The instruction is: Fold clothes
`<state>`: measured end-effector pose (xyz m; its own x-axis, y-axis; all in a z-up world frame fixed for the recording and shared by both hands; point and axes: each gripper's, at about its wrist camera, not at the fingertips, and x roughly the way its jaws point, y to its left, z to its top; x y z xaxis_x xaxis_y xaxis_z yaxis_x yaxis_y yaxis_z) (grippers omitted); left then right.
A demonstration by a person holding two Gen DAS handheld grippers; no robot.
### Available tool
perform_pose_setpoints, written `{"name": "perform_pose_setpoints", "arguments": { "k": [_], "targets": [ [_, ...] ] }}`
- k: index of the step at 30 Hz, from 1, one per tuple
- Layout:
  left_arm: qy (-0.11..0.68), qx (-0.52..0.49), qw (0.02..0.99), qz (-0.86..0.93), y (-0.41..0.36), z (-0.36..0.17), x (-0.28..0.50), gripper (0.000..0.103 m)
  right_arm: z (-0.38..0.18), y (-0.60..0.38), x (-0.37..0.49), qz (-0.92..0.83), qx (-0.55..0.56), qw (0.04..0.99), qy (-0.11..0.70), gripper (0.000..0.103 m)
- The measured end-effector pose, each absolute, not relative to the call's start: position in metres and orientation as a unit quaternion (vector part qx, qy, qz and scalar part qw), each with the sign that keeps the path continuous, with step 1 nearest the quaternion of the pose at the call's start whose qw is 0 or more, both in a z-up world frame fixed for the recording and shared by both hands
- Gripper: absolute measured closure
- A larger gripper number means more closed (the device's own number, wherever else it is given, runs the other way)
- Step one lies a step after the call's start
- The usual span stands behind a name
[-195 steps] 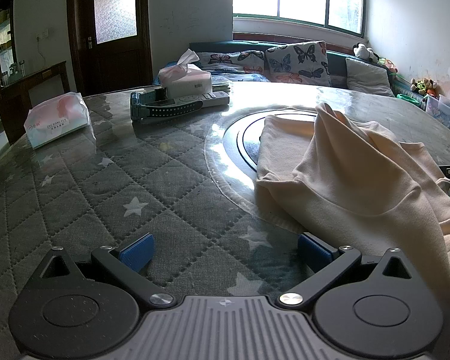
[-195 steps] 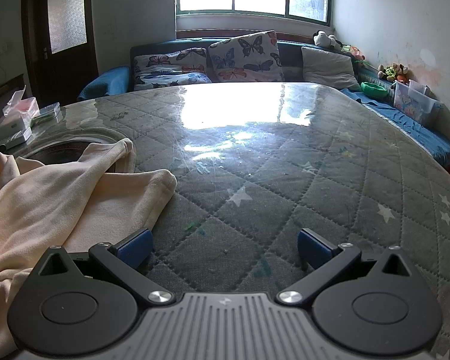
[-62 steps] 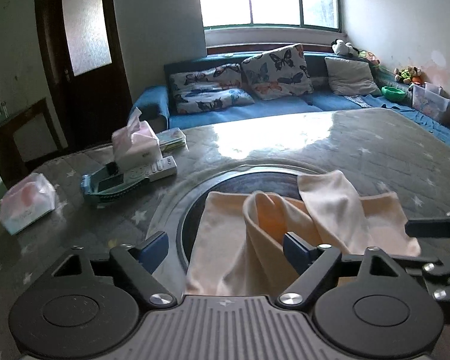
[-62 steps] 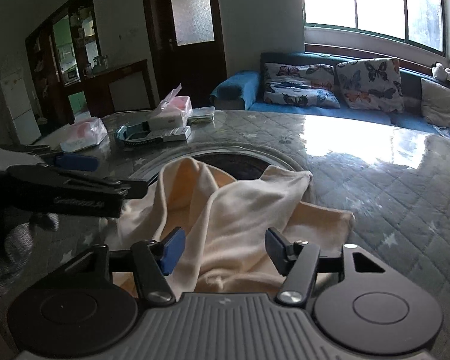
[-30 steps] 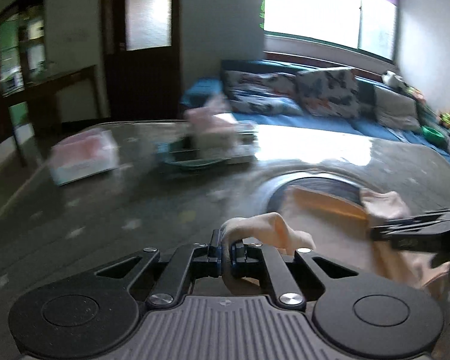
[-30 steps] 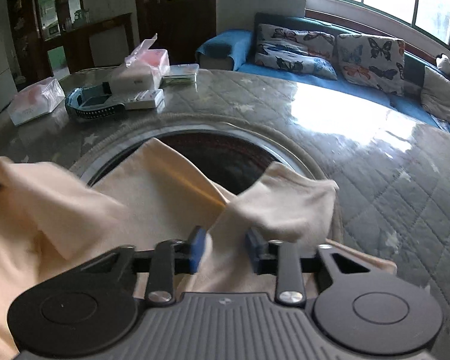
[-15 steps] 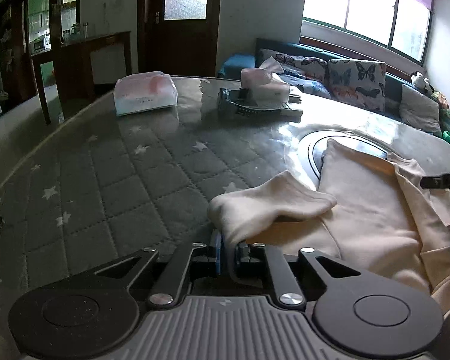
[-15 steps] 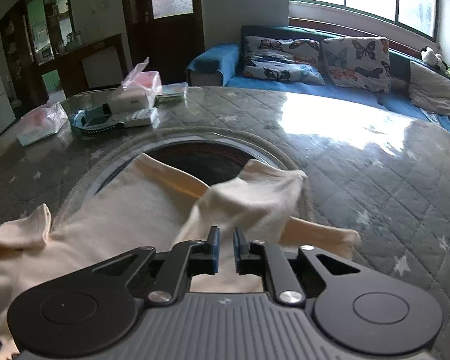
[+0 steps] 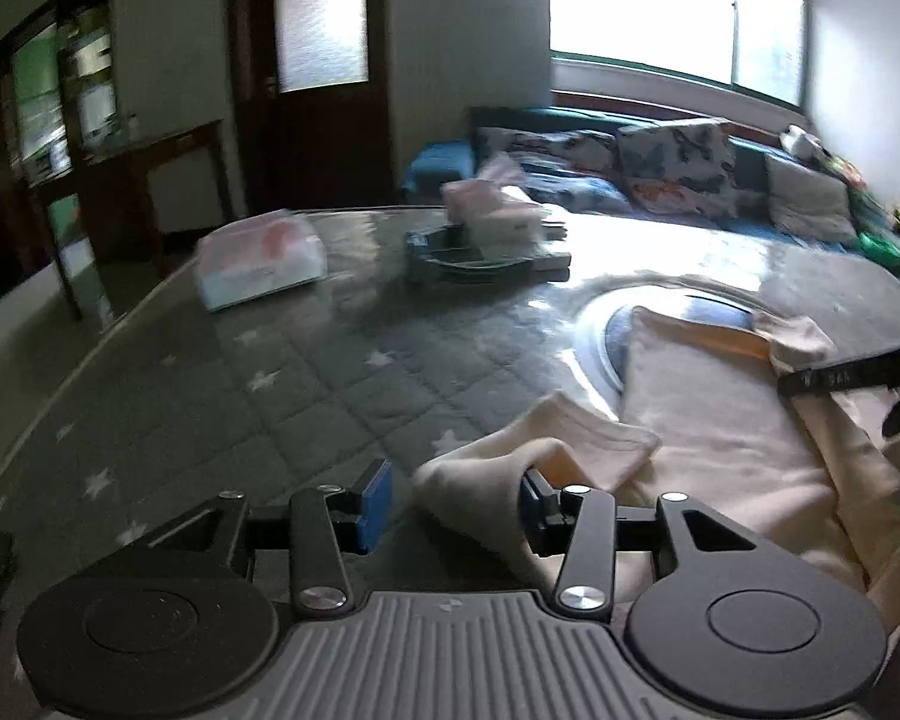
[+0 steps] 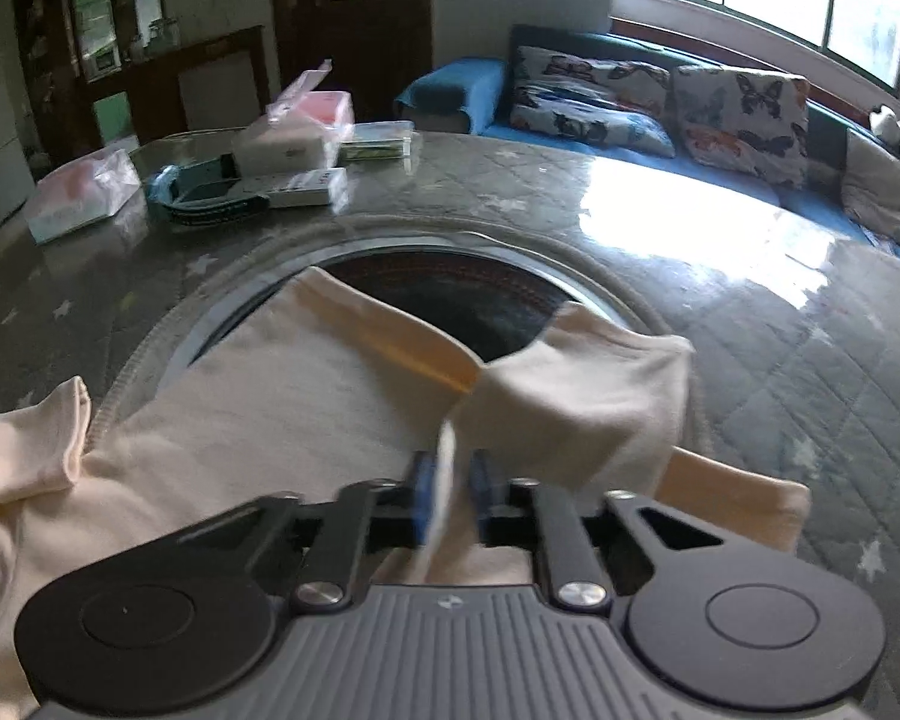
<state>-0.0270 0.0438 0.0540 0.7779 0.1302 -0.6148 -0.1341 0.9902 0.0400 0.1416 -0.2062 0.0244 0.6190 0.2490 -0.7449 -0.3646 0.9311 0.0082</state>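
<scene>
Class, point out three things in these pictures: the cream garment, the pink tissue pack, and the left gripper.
cream garment (image 10: 282, 396), right wrist view, flat body panel.
pink tissue pack (image 9: 261, 264), left wrist view, front face.
left gripper (image 9: 453, 501), left wrist view, gap between open jaws.

soft matt cream cloth garment (image 10: 306, 420) lies on a glossy quilted table cover (image 9: 306, 372).

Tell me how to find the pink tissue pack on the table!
Start at the big round table with the star-quilt cover. On its far left side, near the dark door, sit a few things in a bunch. The tissue pack lies left of that bunch, by the table's edge: a soft, crinkly plastic bag, white with pink, lying flat, not a stiff box like the tissue box beside it.
</scene>
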Motion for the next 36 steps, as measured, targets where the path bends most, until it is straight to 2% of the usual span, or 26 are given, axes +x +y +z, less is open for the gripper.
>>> {"name": "perform_pose_setpoints", "arguments": {
  "k": [6, 14, 21, 23, 27, 29, 34, 36],
  "targets": [
    [0.338, 0.033, 0.939, 0.05, 0.027, 0.045, -0.007, 0.056, 0.053, -0.245, 0.114, 0.163, -0.058, 0.917, 0.36, 0.101],
    [0.358, 0.044, 0.931, 0.055, 0.026, 0.031, -0.006, 0.058, 0.096, -0.342, 0.031, 0.107, -0.011, 0.948, 0.3, 0.101],
    [0.338, 0.063, 0.938, 0.035, 0.011, 0.044, -0.024, 0.057, 0.076, -0.4, -0.027, 0.036, 0.007, 0.939, 0.341, 0.099],
    [0.327, 0.063, 0.943, 0.019, 0.003, 0.054, -0.031, 0.057, 0.07, -0.413, -0.036, 0.01, 0.011, 0.937, 0.348, 0.093],
    [0.317, 0.066, 0.945, -0.04, -0.025, 0.064, -0.04, 0.057, 0.073, -0.417, -0.037, 0.009, 0.012, 0.941, 0.337, 0.09],
    [0.32, 0.071, 0.942, -0.069, -0.041, 0.061, -0.039, 0.058, 0.072, -0.41, -0.032, 0.025, 0.009, 0.942, 0.334, 0.085],
    [0.332, 0.088, 0.929, -0.139, -0.081, 0.049, -0.036, 0.059, 0.063, -0.375, -0.017, 0.115, 0.016, 0.931, 0.346, 0.086],
    [0.342, 0.092, 0.921, -0.164, -0.093, 0.043, -0.034, 0.064, 0.054, -0.365, -0.008, 0.133, 0.016, 0.923, 0.36, 0.086]
  ]
}}
